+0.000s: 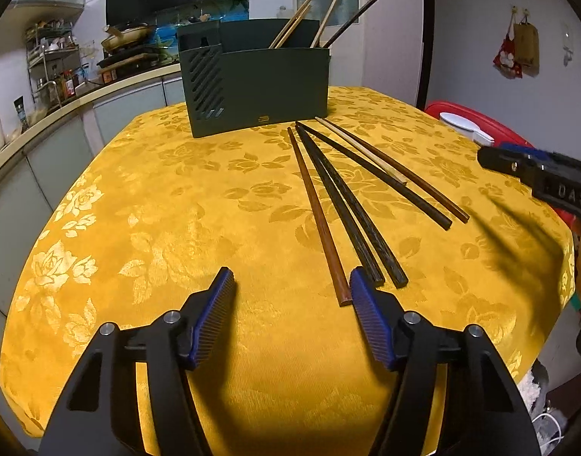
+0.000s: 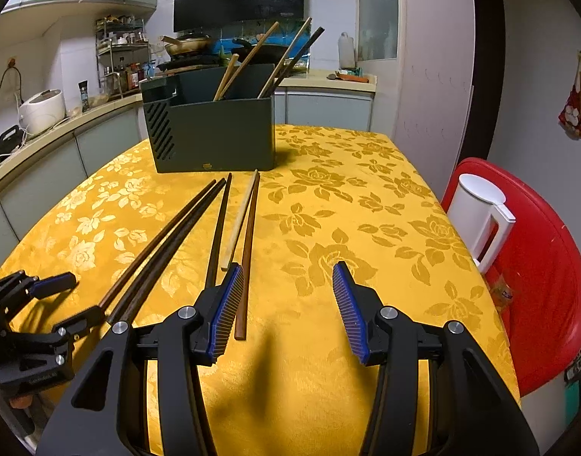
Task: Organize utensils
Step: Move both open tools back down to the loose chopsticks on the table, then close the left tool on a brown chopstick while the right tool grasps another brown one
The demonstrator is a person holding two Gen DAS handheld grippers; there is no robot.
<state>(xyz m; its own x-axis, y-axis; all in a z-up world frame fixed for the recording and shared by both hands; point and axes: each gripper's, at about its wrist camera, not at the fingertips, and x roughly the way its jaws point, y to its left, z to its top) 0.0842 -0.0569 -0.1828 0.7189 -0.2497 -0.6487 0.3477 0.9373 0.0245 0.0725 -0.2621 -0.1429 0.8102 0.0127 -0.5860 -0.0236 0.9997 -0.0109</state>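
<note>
Green caddy [image 2: 214, 135], embossed logo, unreadable

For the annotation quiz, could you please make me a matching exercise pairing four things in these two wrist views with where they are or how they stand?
Column one:
1. pale bamboo chopstick
2. dark green utensil holder
3. white jug
4. left gripper

Column two:
A. on the red stool beside the table
B. lying flat among darker chopsticks on the yellow tablecloth
C. open, with nothing between its fingers
D. standing at the far end of the table, with chopsticks leaning inside

Pairs: 1-B, 2-D, 3-A, 4-C
</note>
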